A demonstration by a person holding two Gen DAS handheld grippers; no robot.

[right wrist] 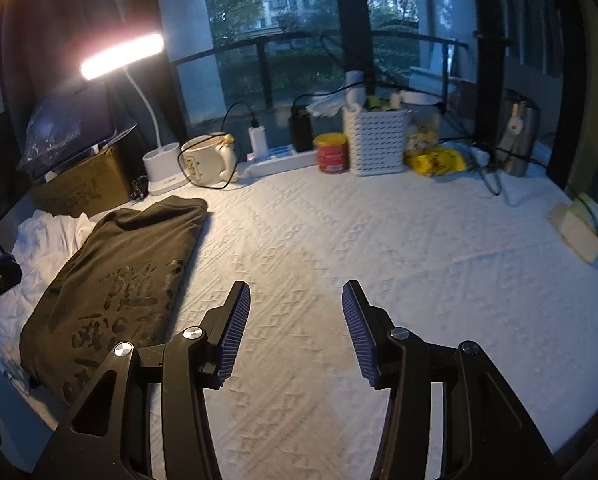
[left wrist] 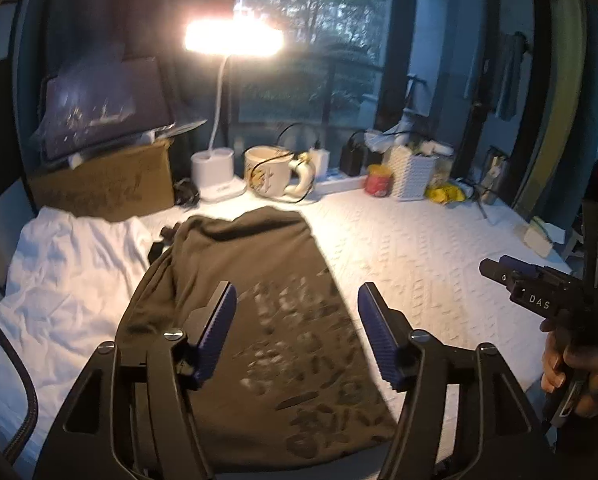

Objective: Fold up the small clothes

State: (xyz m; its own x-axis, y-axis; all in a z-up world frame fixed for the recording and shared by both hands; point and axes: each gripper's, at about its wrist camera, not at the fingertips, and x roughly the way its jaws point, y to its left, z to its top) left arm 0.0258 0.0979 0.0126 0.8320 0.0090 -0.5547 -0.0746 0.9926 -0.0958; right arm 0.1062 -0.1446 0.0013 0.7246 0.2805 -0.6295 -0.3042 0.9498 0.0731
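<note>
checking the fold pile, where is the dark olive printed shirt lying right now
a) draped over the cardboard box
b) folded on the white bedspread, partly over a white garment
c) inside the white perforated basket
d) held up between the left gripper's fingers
b: the dark olive printed shirt lies folded flat on the white bedspread, its left edge over the white garment, while the left gripper hangs open above it with nothing between its fingers.

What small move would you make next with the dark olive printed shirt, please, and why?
Probably lower the left gripper onto the dark olive printed shirt and grasp its near edge. The shirt lies folded lengthwise into a long strip, so a crosswise fold seems due. Both grippers are open and empty; the right gripper hovers over bare white quilted cover.
</note>
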